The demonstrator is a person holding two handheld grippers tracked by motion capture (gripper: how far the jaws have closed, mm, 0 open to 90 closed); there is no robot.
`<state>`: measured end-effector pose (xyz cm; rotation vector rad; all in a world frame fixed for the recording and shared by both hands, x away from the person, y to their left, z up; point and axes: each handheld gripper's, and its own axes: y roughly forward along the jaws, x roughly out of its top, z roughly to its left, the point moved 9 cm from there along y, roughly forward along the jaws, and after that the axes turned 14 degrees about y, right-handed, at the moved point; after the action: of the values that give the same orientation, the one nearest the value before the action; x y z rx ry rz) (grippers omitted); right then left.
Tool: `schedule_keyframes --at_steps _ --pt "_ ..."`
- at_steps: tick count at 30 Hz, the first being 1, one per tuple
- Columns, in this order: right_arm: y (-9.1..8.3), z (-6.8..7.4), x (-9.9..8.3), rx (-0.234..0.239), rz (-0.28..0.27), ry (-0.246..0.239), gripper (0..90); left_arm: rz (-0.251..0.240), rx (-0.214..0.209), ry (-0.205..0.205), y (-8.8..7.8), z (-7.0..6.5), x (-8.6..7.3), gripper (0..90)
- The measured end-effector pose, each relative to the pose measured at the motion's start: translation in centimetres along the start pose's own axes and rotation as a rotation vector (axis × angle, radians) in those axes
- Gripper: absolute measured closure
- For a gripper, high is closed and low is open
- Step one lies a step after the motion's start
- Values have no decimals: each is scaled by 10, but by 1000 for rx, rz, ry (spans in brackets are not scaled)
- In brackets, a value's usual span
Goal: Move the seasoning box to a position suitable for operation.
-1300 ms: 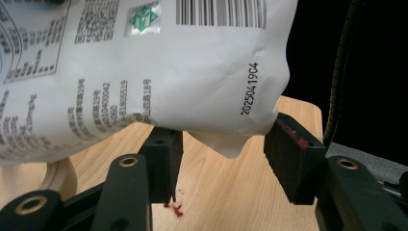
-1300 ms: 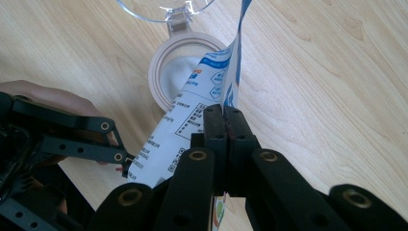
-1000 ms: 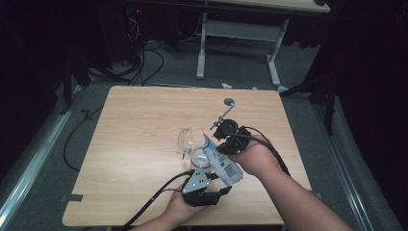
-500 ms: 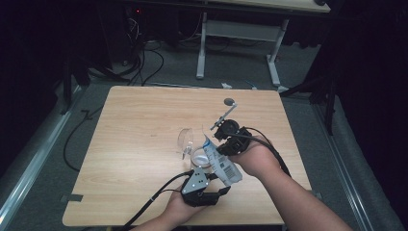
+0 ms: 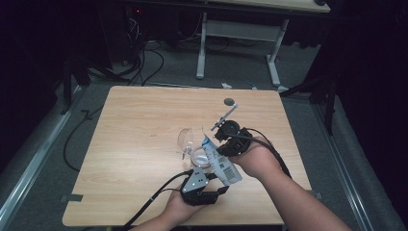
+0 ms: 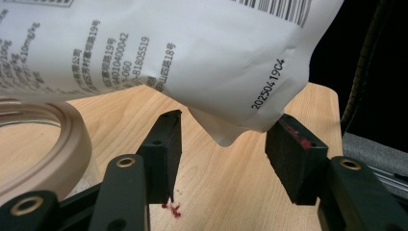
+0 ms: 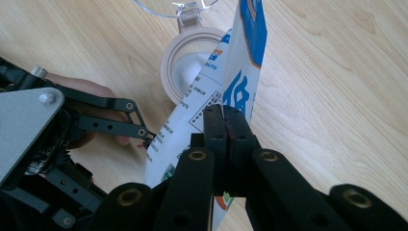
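You are pinching the white printed pouch (image 7: 240,57) in your right gripper (image 7: 226,120), tilted over the beige round jar (image 7: 179,57), while your left gripper (image 6: 221,144) is gaping emptily beneath its corner.

White printed bag (image 5: 220,161), blue lettering on one face, barcode and black text on the other; held tilted, mouth end lowered over the jar (image 5: 198,159). Jar: beige rim, open, white powder inside, standing on the table just left of the bag. Its clear hinged lid (image 5: 185,139) is flipped back on the far side of the jar.
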<state>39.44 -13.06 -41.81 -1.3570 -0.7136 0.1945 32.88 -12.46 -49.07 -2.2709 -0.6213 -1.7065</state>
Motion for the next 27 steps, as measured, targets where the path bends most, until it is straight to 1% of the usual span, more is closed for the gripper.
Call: schedule_keyframes --at_steps 11,16,17,20,22,27 --pt "-2 -1 -4 -1 -4 5 898 11 4 -10 1 2 -4 484" --pt "-3 -1 -5 0 -7 3 898 18 8 -25 1 4 -7 488" --pt "-3 -1 -6 -3 -4 10 898 17 8 -27 1 4 -6 488" --pt "-3 -2 -7 -2 -7 8 898 21 9 -23 1 4 -8 488" --pt "-3 -2 -9 -4 -3 13 898 25 8 -29 1 4 -9 488" --pt "-2 -2 -9 1 -4 8 900 22 5 -18 1 2 -10 479"
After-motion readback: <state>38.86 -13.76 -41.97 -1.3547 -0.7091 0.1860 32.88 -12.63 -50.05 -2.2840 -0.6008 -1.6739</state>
